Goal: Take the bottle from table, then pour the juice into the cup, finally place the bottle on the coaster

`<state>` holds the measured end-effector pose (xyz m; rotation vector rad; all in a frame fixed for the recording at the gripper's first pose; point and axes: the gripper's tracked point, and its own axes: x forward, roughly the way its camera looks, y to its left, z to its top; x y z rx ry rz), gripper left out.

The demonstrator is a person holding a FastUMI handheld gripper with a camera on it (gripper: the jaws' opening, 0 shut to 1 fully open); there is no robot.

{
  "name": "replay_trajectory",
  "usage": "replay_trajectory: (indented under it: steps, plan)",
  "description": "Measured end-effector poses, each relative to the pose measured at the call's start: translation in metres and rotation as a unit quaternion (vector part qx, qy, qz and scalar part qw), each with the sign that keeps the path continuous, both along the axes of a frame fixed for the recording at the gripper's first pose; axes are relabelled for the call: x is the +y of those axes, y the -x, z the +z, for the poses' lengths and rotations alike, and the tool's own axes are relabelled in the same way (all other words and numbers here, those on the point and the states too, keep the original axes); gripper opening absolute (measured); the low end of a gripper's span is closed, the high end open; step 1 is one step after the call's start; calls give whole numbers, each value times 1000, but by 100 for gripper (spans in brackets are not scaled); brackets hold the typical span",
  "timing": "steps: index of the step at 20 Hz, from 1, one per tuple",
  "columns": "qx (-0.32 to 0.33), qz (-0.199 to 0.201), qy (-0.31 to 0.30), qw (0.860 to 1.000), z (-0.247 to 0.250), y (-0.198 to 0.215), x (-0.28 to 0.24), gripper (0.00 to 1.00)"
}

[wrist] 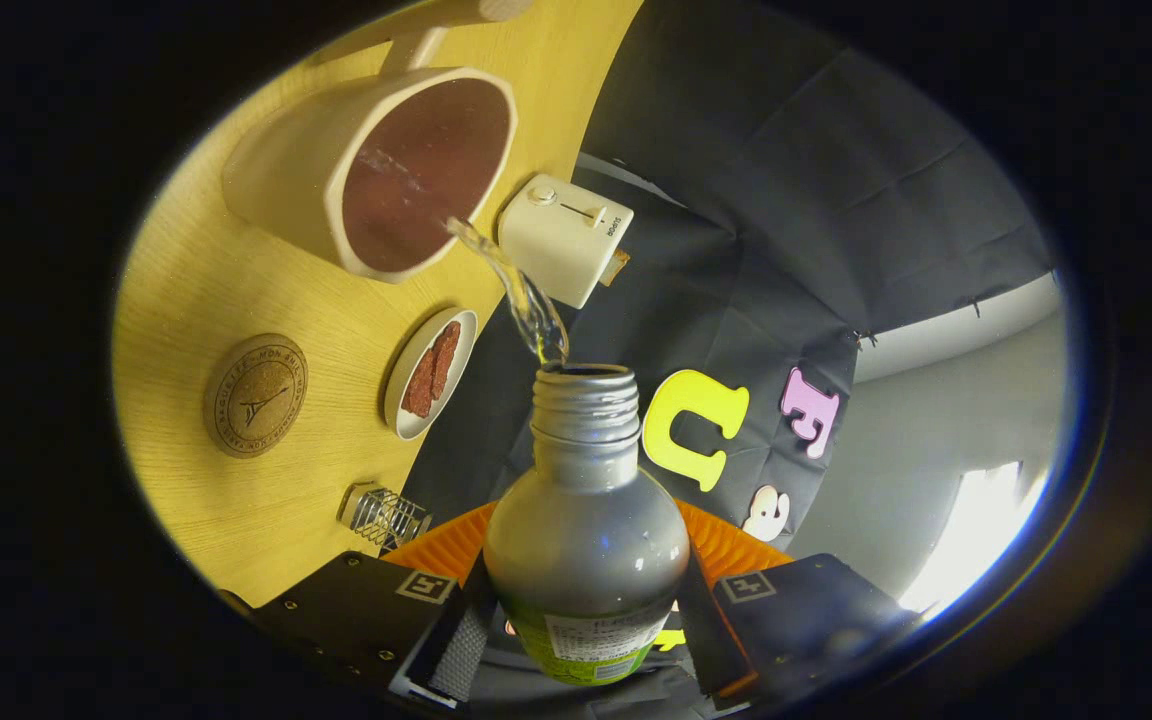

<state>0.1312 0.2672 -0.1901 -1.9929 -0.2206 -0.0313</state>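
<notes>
I have the clear plastic bottle with the green label held between the two fingers of my gripper. One finger presses on each side of its lower body, so the claw is closed tight around it. The bottle's open, ridged neck points away from the fingers, toward the table.

The whole view is tipped over, and a thin clear stream of juice runs from the bottle's mouth into the big cream cup with a handle. The stream meets the cup at its near rim. The cup stands on the light wooden table, well beyond the fingers, and its inside looks dark reddish brown.

Just beside the cup is a small cream box-shaped toaster with a knob and a slider on it. Nearer to me than the cup is a small white dish with red-brown pieces in it. Next to the dish lies the round cork coaster with a printed ring, with nothing on it. A small clear ribbed glass thing sits close to one finger at the table's edge.
</notes>
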Motion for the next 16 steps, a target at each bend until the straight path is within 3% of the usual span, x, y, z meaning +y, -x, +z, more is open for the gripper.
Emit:
replay_trajectory:
  steps: [16]
  plan:
    - [4,-5,73,997,3,-2,3,80]
